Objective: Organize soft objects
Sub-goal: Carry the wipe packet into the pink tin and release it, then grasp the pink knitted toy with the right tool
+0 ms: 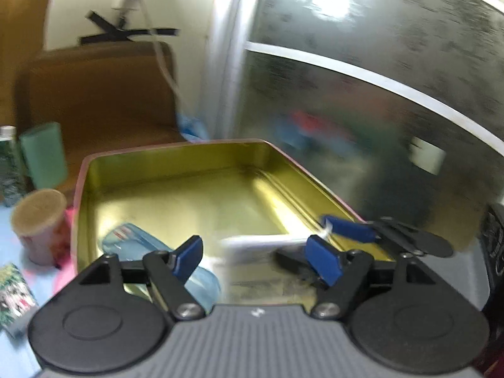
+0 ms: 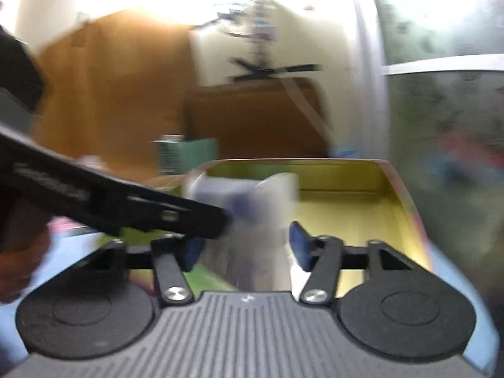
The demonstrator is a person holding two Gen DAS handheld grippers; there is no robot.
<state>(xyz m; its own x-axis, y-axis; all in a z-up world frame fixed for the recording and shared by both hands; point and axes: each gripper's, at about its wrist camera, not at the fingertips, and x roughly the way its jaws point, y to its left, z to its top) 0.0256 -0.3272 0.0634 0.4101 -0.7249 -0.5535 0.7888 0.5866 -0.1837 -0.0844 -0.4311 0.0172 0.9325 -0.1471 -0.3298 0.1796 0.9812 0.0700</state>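
Left wrist view first: we find the left gripper (image 1: 253, 256) poised over the near end of the gold tin (image 1: 176, 160), its jaws standing about half apart with nothing pressed between the blue pads. We note a white packet (image 1: 252, 242) lying just ahead of the fingers inside the tin, its long axis running across the tin from left to right, blurred in outline. The right gripper (image 1: 318, 233) enters from the tin's right side, its tips touching or just beside the packet's right end; we cannot tell which.

Right wrist view: the right gripper's pads stand apart, roughly half open. A pale, blurred soft packet sits between and beyond them, over the tin's near end; we see no pad pressing on it. The left gripper's dark finger reaches it from the tin's left.

Contents of the tin: the white packet and a light blue pouch (image 1: 132, 244) at its near left corner; the far half is bare.

Judgement: both grippers are about equally near; the packet appears released into the tin.

Outside, left of the tin, stands a cork-topped cup (image 1: 39, 220).
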